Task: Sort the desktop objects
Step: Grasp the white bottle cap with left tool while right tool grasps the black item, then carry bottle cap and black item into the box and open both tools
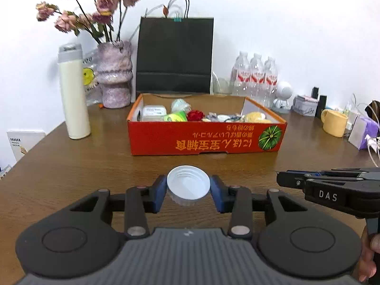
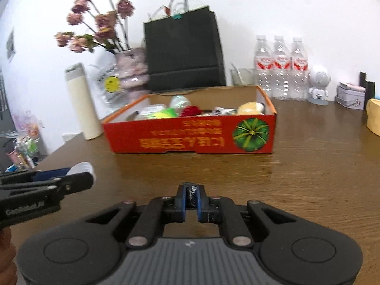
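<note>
My left gripper (image 1: pixel 188 191) is shut on a white screw lid (image 1: pixel 188 182), inner side up, held above the brown table (image 1: pixel 95 161). In the right wrist view this gripper (image 2: pixel 82 175) comes in from the left with the lid (image 2: pixel 82 167) at its tip. My right gripper (image 2: pixel 192 198) is shut on a small thin dark item with white print (image 2: pixel 191 192). It shows side-on at the right (image 1: pixel 282 181) in the left wrist view. Beyond both stands an open red cardboard box (image 1: pixel 204 140) (image 2: pixel 190 137) holding several small objects.
Along the wall stand a tall white bottle (image 1: pixel 74 95), a vase of dried roses (image 1: pixel 115 76), a black paper bag (image 1: pixel 174 54), three water bottles (image 1: pixel 255 76), a white robot figure (image 1: pixel 282 97), a small tin (image 1: pixel 305 105) and a yellow mug (image 1: pixel 333 123). The table's left edge (image 1: pixel 28 152) is near.
</note>
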